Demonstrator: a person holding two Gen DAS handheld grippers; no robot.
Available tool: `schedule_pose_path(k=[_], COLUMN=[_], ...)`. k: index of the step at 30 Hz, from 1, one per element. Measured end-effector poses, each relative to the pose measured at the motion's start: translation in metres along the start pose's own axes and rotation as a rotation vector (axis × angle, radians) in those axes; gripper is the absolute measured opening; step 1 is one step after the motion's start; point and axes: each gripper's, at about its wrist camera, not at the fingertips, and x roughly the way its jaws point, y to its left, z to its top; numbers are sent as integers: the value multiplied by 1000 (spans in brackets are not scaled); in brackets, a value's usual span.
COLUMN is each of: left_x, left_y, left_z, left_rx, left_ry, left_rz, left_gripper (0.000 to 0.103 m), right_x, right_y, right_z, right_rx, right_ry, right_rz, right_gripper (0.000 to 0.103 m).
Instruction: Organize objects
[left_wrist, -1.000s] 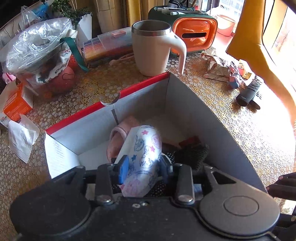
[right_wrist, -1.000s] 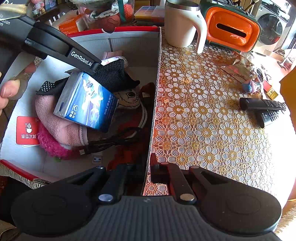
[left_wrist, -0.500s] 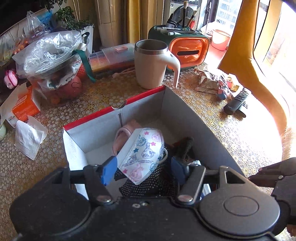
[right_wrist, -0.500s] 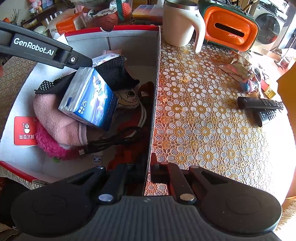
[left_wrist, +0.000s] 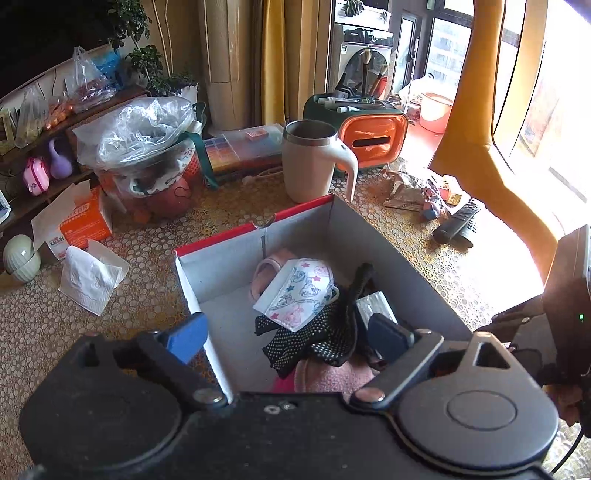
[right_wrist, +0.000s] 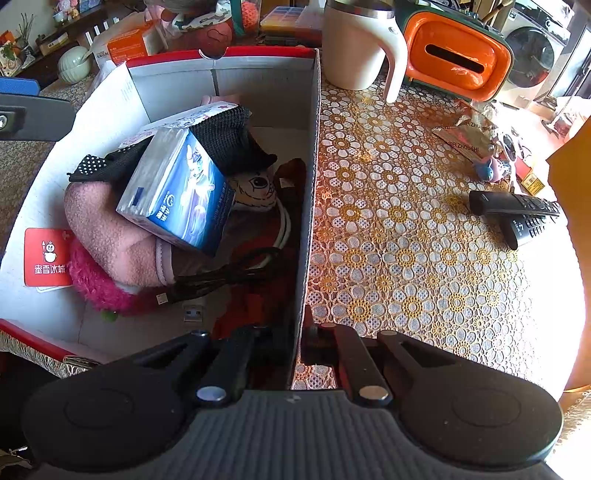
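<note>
A grey cardboard box with a red rim (left_wrist: 229, 236) (right_wrist: 314, 147) stands on the lace-covered table. In it a patterned face mask (left_wrist: 295, 291) lies on a black dotted glove (left_wrist: 314, 339), next to a blue tissue pack (right_wrist: 177, 199), pink fleece (right_wrist: 110, 229) and a black cable (right_wrist: 221, 277). My left gripper (left_wrist: 288, 336) is open and empty above the box. My right gripper (right_wrist: 295, 343) is shut on the box's right wall at its near end.
Behind the box stand a beige mug (left_wrist: 314, 166) (right_wrist: 354, 44) and an orange tissue holder (left_wrist: 373, 136) (right_wrist: 454, 62). Two black remotes (right_wrist: 517, 210) (left_wrist: 458, 221) and a foil wrapper (right_wrist: 465, 136) lie right. An orange carton (left_wrist: 81, 221), a tissue (left_wrist: 92, 273) and a plastic bag (left_wrist: 144, 136) are left.
My left gripper opened, let the face mask drop onto the glove in the box, and rose back away from it. The right gripper kept its grip on the box wall.
</note>
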Motion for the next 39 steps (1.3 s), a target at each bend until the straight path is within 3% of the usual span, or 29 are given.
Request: schedule_pose_path(k=[5, 13, 24, 27, 29, 31, 36, 39], left_x=[-12, -23, -44, -53, -59, -64, -76, -82], left_y=[3, 0, -3, -8, -11, -14, -20, -24], left_z=[-17, -44, -62, -66, -69, -73, -85, -92], left_rx=[-40, -85, -182, -175, -171, -172, -161, -159], left_ry=[-35, -55, -89, -117, -132, -140, -165, -183], left_rz=[-8, 0, 27, 48, 62, 71, 103, 114], left_gripper=[102, 102, 102, 102, 102, 102, 102, 102], right_x=[-9, -39, -92, -102, -107, -112, -126, -135], right_y=[1, 0, -2, 0, -1, 0, 6, 9], right_z=[-1, -4, -16, -23, -29, -35, -50, -59], right_rx=[4, 1, 48, 71, 91, 100, 82, 74], right_ry=[-14, -54, -183, -227, -255, -285, -382, -446], right_rz=[-4, 0, 49, 74, 110, 133, 154, 175], right_gripper=[4, 4, 6, 17, 37, 50, 54, 63])
